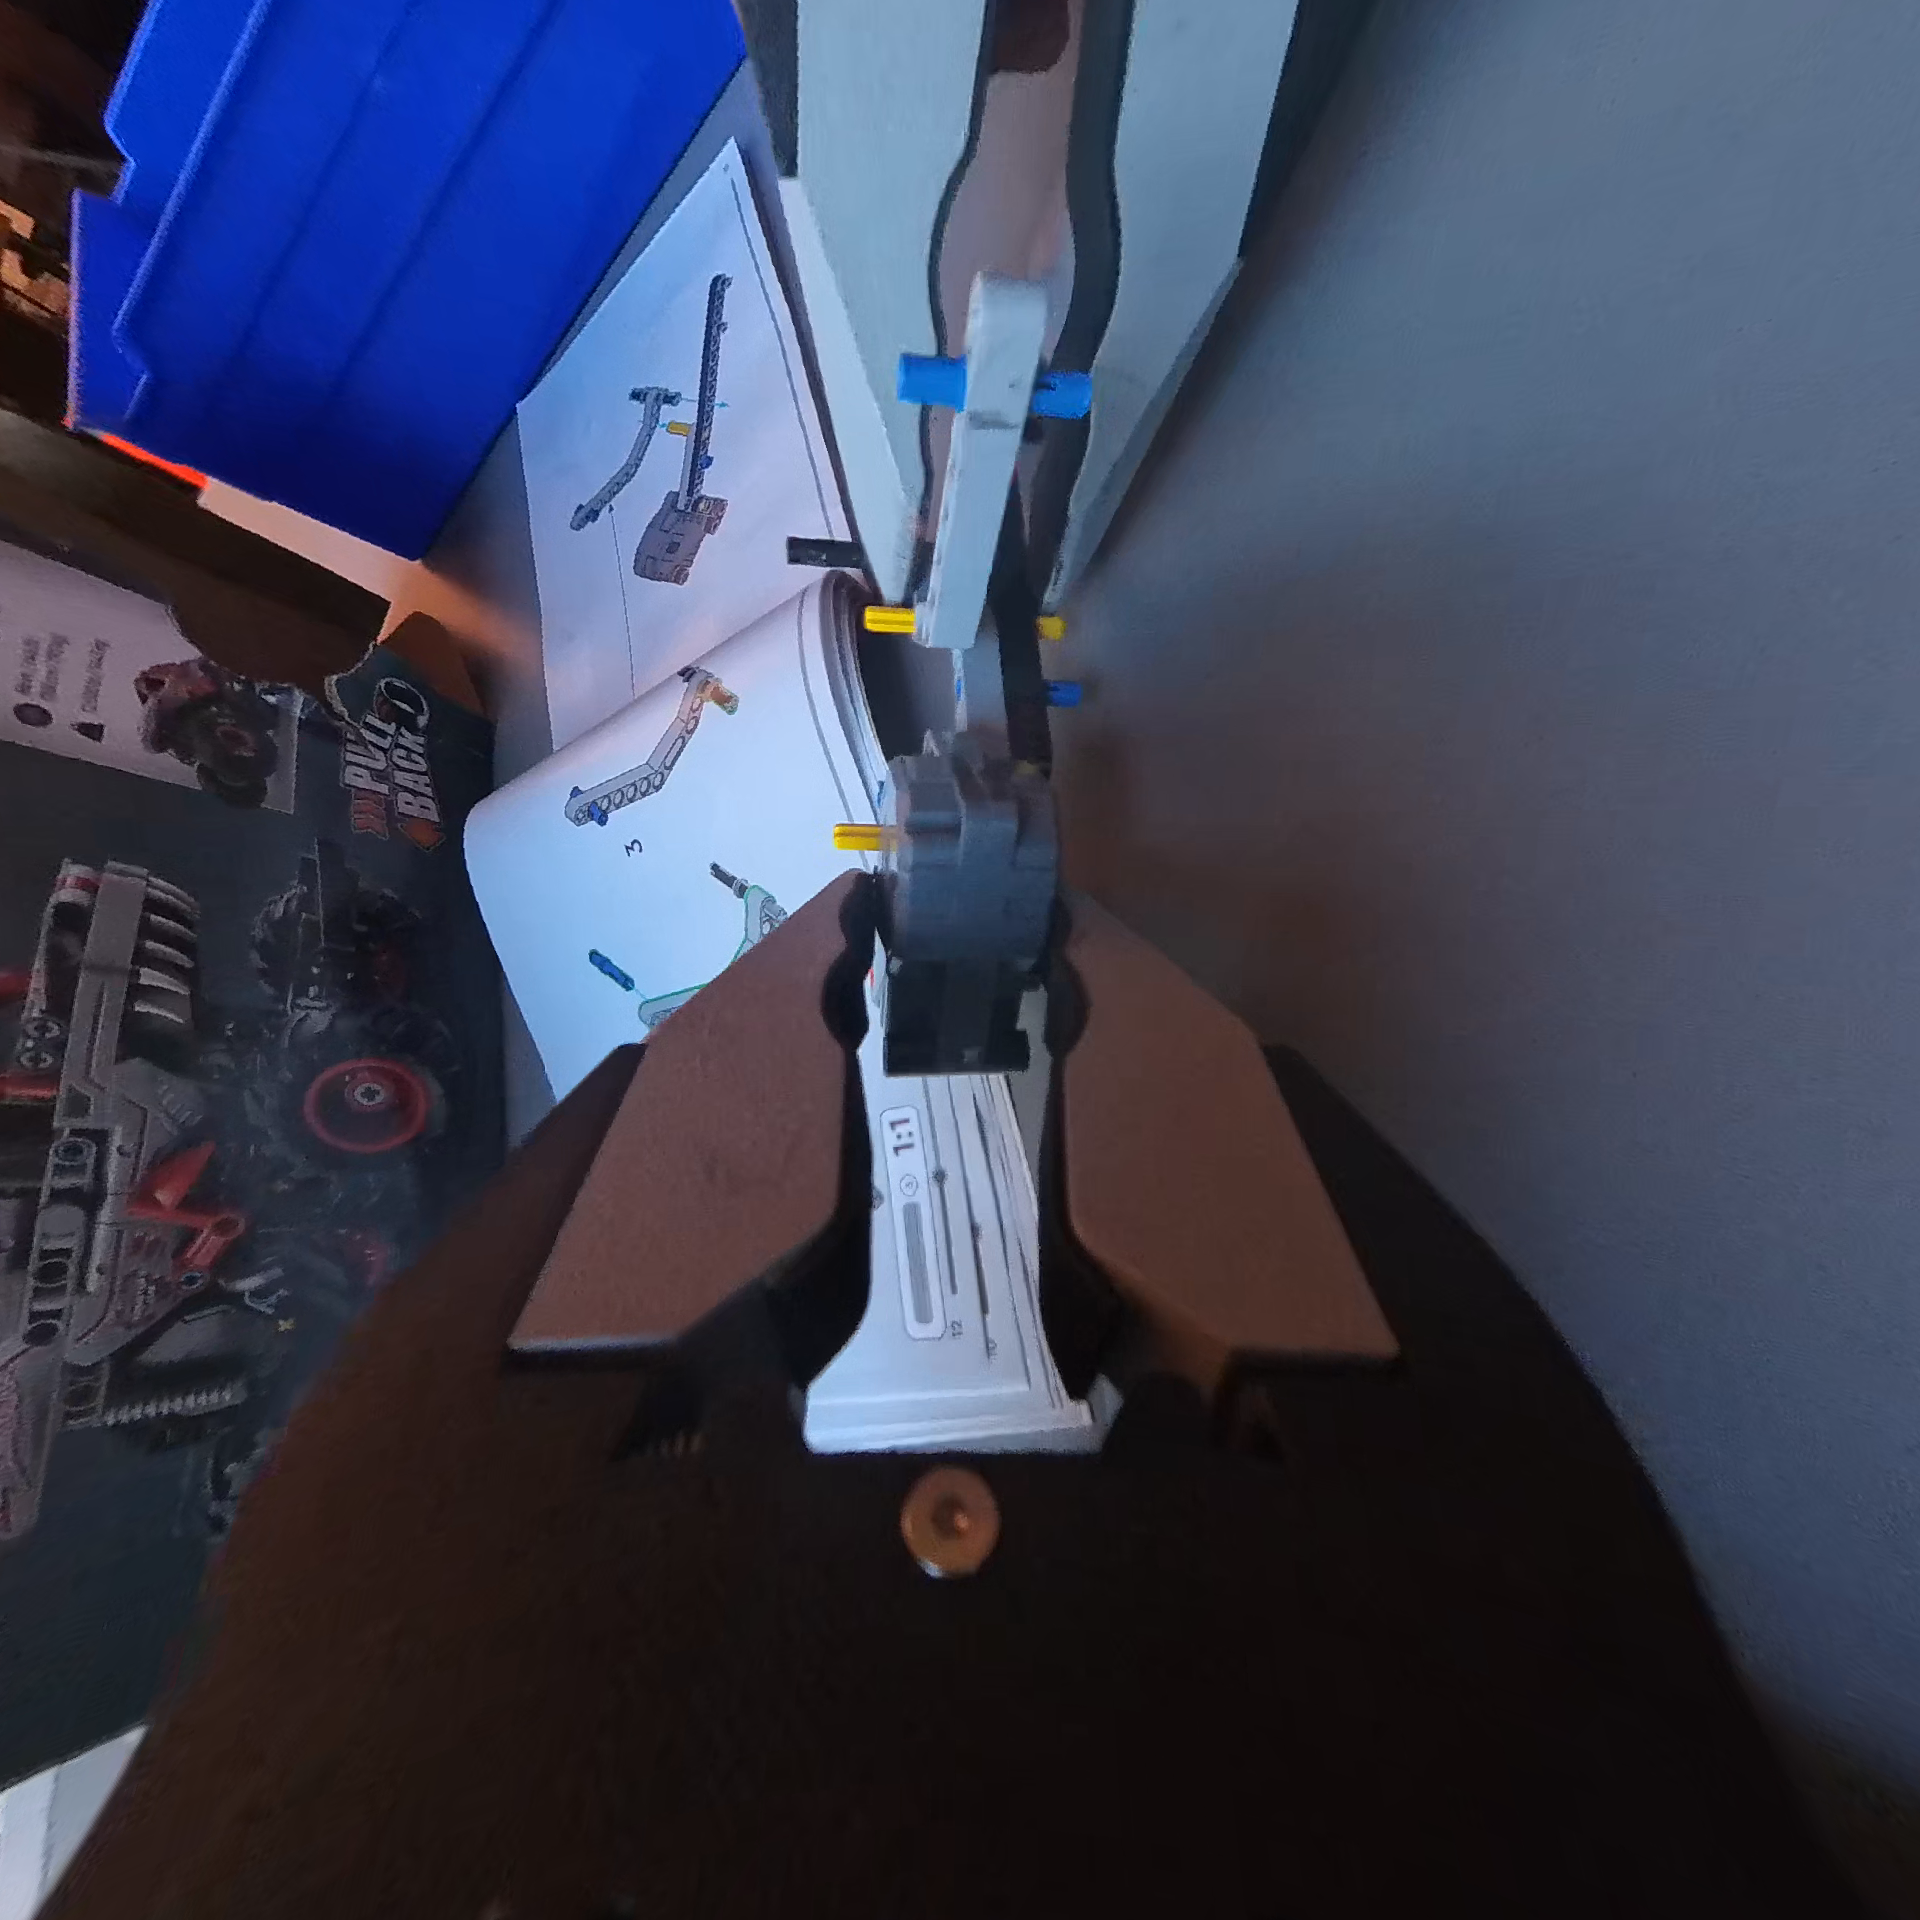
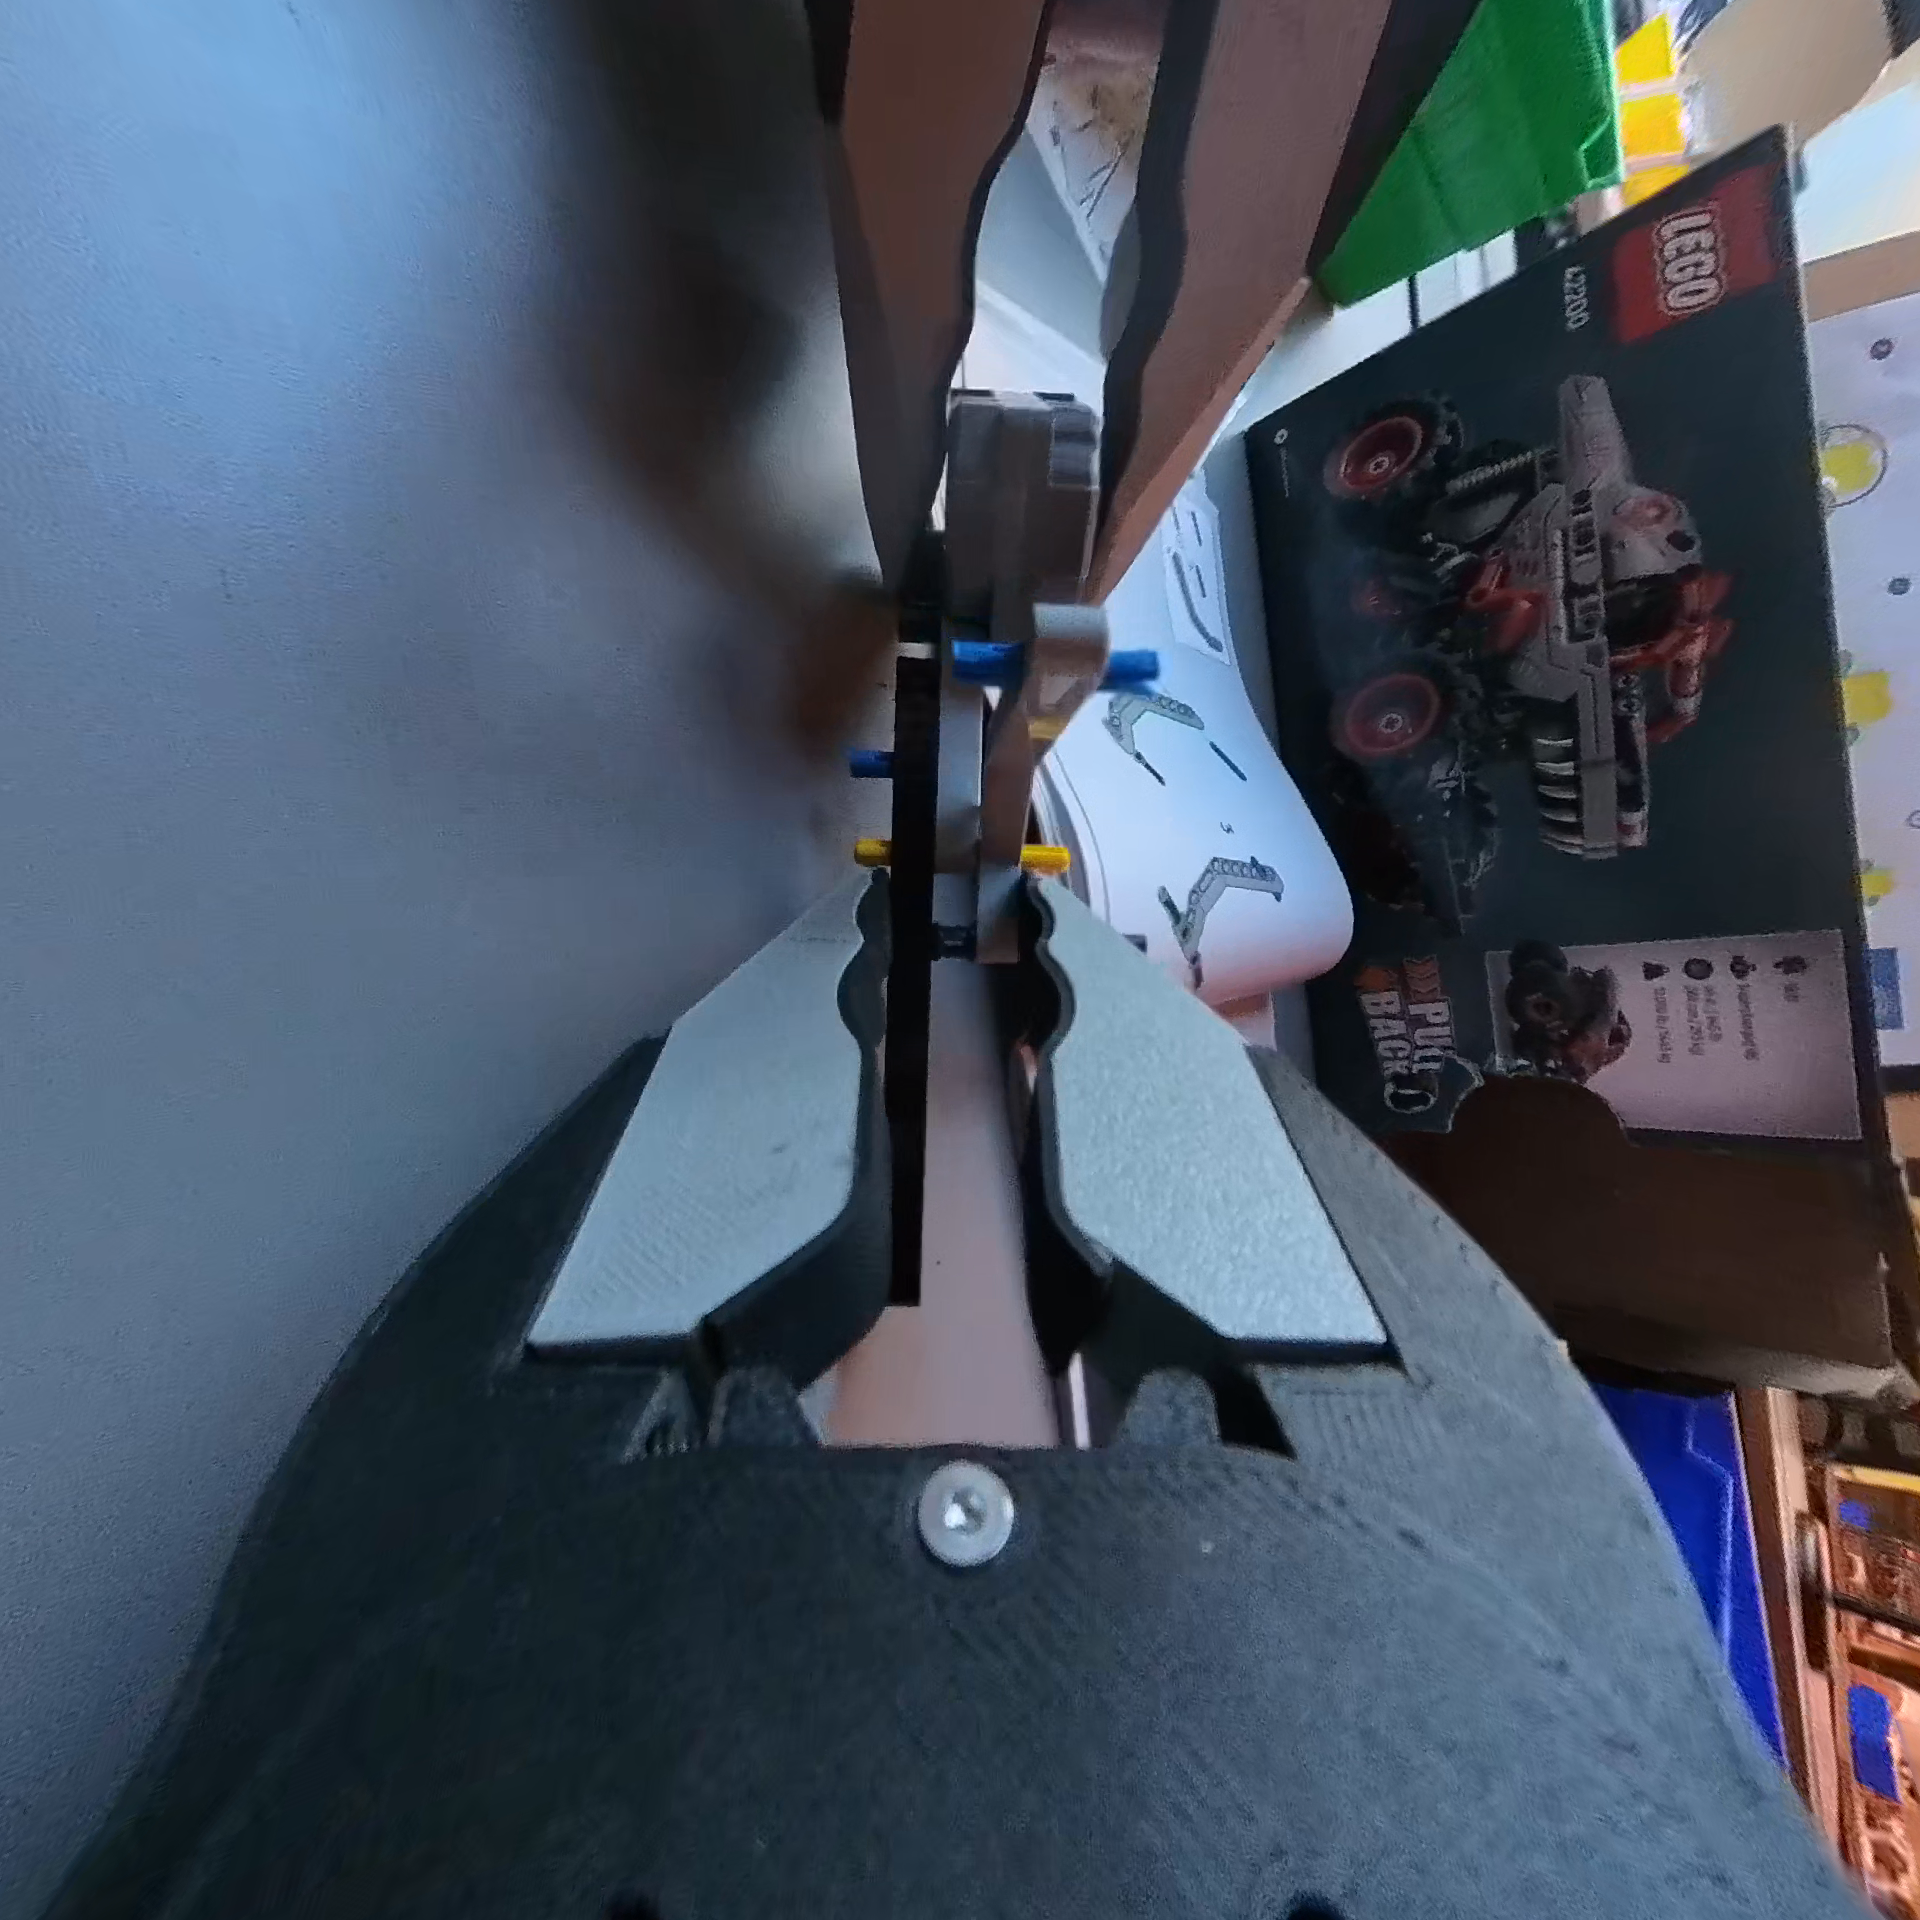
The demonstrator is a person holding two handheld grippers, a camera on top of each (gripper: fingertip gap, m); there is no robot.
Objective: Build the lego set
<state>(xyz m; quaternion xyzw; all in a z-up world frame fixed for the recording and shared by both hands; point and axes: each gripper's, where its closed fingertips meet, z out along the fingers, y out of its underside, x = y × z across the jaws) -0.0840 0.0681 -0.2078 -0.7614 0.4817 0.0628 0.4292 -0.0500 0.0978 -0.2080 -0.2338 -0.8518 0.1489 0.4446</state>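
Observation:
A small Lego assembly is held in the air between both grippers. My left gripper (image 1: 961, 914), with brown fingers, is shut on its dark grey block (image 1: 971, 873). A light grey beam (image 1: 982, 468) and a black beam (image 1: 1023, 644) run away from the block, with blue pins (image 1: 930, 376) and yellow axles (image 1: 888, 620) sticking out sideways. My right gripper (image 2: 956, 904), with grey fingers, is shut on the far end of the black beam (image 2: 909, 1039) and the grey beam (image 2: 961, 769). The left gripper's brown fingers (image 2: 904, 208) hold the grey block (image 2: 1023, 499) opposite it.
An open instruction booklet (image 1: 675, 831) lies on the grey table (image 1: 1558, 727). The dark Lego box (image 1: 208, 1039) lies beside it and also shows in the right wrist view (image 2: 1558, 675). A blue bin (image 1: 364, 229) and a green bin (image 2: 1507, 135) stand behind. The left gripper's tips are roughly 5 cm from the right gripper's.

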